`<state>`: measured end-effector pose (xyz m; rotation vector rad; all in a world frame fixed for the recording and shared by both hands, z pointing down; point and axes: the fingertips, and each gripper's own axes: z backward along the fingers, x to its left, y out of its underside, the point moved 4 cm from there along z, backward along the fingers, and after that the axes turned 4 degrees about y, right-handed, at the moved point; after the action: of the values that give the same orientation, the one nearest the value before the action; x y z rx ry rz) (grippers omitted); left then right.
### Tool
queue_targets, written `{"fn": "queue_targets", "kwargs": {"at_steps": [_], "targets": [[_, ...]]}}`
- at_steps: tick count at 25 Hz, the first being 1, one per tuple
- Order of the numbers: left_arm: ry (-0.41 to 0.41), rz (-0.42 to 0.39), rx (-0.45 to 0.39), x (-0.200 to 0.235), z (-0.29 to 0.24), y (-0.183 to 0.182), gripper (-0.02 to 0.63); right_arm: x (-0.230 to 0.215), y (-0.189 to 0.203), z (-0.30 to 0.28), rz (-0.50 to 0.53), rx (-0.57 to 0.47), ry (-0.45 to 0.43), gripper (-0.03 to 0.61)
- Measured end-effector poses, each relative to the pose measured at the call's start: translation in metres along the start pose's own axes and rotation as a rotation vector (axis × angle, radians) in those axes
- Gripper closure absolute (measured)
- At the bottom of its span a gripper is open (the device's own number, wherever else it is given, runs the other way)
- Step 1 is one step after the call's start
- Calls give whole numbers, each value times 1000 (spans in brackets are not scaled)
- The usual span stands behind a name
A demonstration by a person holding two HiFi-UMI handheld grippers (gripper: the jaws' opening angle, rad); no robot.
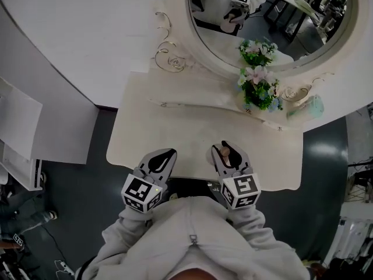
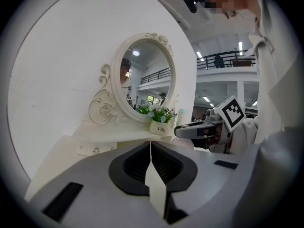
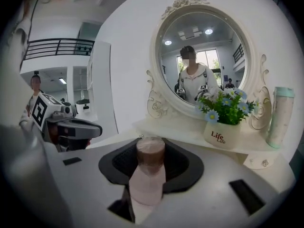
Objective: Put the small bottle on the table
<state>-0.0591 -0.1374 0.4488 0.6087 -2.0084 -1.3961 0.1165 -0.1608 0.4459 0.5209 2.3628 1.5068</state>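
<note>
The small bottle (image 3: 150, 169), pale pink at the near end and brown at the far end, lies lengthwise between the jaws of my right gripper (image 3: 151, 145), which is shut on it. In the head view the right gripper (image 1: 228, 151) holds the bottle (image 1: 225, 151) over the front right of the cream dressing table (image 1: 175, 127). My left gripper (image 1: 164, 156) hovers to its left over the table's front edge, with its jaws pressed together and nothing between them. The left gripper view shows the left gripper (image 2: 151, 148) with its jaws meeting.
A round mirror (image 1: 268, 16) in an ornate cream frame stands behind the table. On its raised back shelf sit a white flower pot (image 1: 259, 89) and, further right, a pale teal bottle (image 1: 312, 107). Dark floor surrounds the table.
</note>
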Motion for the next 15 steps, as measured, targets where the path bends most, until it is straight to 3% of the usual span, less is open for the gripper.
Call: {"fn": "queue_targets", "kwargs": {"at_steps": [15], "targets": [[-118, 86, 94, 57, -46, 19, 592, -5, 5, -111, 55, 50, -173, 436]]}}
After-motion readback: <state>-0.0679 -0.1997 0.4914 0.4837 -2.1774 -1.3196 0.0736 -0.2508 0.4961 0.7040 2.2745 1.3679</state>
